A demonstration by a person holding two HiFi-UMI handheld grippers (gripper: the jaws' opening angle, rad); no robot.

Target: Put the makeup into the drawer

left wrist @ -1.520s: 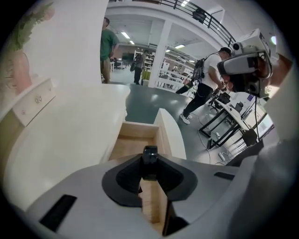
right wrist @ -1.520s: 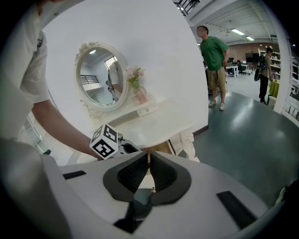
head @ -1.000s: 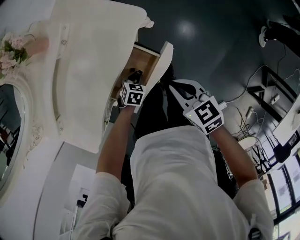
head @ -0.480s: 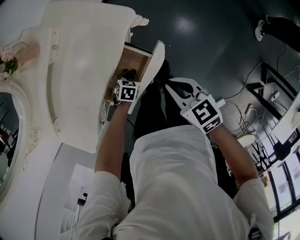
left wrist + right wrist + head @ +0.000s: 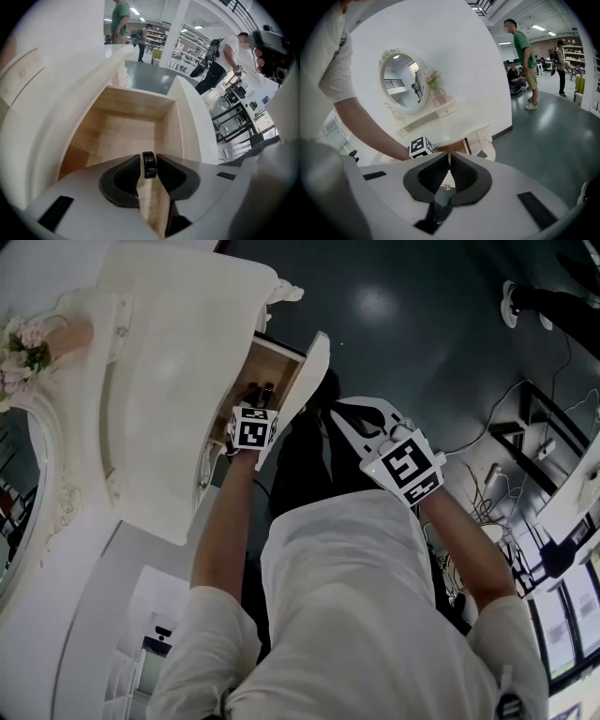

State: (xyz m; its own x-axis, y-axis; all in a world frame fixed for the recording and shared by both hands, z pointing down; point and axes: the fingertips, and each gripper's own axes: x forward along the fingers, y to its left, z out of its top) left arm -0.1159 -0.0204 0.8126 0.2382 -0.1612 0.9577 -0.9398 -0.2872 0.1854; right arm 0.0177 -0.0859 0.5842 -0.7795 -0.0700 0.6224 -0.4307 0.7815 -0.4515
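Left gripper (image 5: 149,172) has its jaws pinched on the makeup (image 5: 149,161), a small black piece, cap or compact edge, can't tell which. It hangs over the near end of the open drawer (image 5: 171,126), not touching the wood, and the drawer floor looks bare. The piece is probably light, stiff plastic with a glossy, slippery surface. The pinch sits right at the pad tips and only a narrow band is held, so it could twist or pop out. I'd keep firm pressure, lower it close to the floor and release gently. Right gripper (image 5: 449,161) has its jaws together on nothing, well back from the dresser (image 5: 178,362).
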